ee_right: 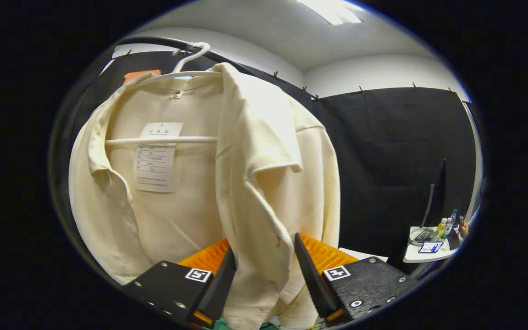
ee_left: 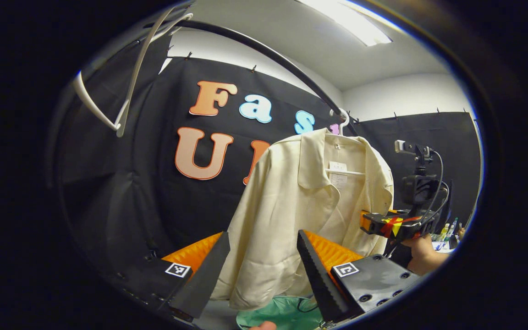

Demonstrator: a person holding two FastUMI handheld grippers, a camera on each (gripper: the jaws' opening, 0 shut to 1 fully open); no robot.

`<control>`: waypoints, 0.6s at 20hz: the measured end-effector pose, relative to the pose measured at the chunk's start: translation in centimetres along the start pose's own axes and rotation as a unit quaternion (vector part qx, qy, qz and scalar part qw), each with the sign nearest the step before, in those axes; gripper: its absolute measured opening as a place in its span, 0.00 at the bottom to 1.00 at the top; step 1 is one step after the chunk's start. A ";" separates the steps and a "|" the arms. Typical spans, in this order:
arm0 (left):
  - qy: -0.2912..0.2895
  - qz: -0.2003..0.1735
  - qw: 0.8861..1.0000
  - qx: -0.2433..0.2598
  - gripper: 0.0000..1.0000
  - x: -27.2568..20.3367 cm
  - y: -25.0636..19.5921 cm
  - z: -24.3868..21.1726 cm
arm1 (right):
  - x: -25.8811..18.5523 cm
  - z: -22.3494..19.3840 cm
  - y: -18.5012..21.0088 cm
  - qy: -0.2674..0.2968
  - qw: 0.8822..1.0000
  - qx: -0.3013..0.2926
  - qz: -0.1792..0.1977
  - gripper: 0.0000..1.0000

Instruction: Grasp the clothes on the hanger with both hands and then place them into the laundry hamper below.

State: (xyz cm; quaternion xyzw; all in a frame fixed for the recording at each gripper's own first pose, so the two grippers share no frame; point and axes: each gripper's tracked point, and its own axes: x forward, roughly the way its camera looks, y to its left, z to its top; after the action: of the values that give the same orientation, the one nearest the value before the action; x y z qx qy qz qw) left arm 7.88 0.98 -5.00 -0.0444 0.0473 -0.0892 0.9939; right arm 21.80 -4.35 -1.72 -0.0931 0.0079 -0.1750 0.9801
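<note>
Left gripper view: a cream shirt (ee_left: 291, 211) hangs from a white hanger (ee_left: 344, 120) on the dark rail (ee_left: 264, 50), above a green hamper (ee_left: 282, 314). The left gripper (ee_left: 262, 270) is spread wide, its fingers flanking the shirt's lower edge. The right gripper (ee_right: 264, 275) also gapes around the front placket, possibly brushing the cloth.

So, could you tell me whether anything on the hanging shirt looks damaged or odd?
Yes: the cream shirt has small dark reddish marks on its front edge, just between the right tongs. They look like stains, though I cannot tell.
</note>
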 end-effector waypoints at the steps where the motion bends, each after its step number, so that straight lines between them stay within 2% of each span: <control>1: -0.002 0.004 1.000 0.000 0.97 0.3 -0.4 0.0 | -0.1 0.2 -0.3 0.002 1.000 0.010 0.020 0.44; 3: -0.006 0.000 1.000 -0.002 0.97 1.9 -2.7 -0.2 | -0.7 0.9 -0.3 -0.003 0.998 0.024 0.066 0.18; 4: -0.004 -0.011 1.000 0.000 1.00 3.1 -4.7 -0.4 | -1.3 1.2 -0.5 -0.006 0.996 0.024 0.084 0.13; 5: -0.006 -0.023 1.000 0.005 0.97 4.3 -6.7 -0.5 | -1.9 1.7 -0.6 -0.012 0.994 0.023 0.103 0.06; 6: -0.012 -0.029 0.999 0.009 1.00 5.5 -8.3 -0.5 | -2.7 2.1 -0.5 -0.017 0.992 0.024 0.126 0.04; 7: -0.020 -0.032 0.999 0.012 0.97 6.9 -9.8 -0.4 | -3.4 2.6 -0.3 -0.021 0.988 0.029 0.149 0.04; 10: -0.037 -0.039 0.998 0.025 0.96 11.1 -14.1 -0.8 | -4.4 3.1 -0.5 -0.021 0.979 0.051 0.196 0.04; 11: -0.046 -0.035 0.998 0.030 1.00 12.3 -15.1 -1.0 | -4.5 3.2 -0.9 -0.019 0.977 0.055 0.206 0.04; 12: -0.060 -0.016 0.997 0.033 0.97 13.6 -15.5 -1.0 | -4.5 3.4 -1.3 -0.020 0.975 0.059 0.213 0.03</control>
State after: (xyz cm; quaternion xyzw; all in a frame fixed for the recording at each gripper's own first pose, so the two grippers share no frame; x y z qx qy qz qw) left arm 18.39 -16.73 -5.69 -0.0172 -0.0165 -0.1042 0.9943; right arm 17.26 -3.41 1.74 -0.0344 -0.0027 0.0400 0.9986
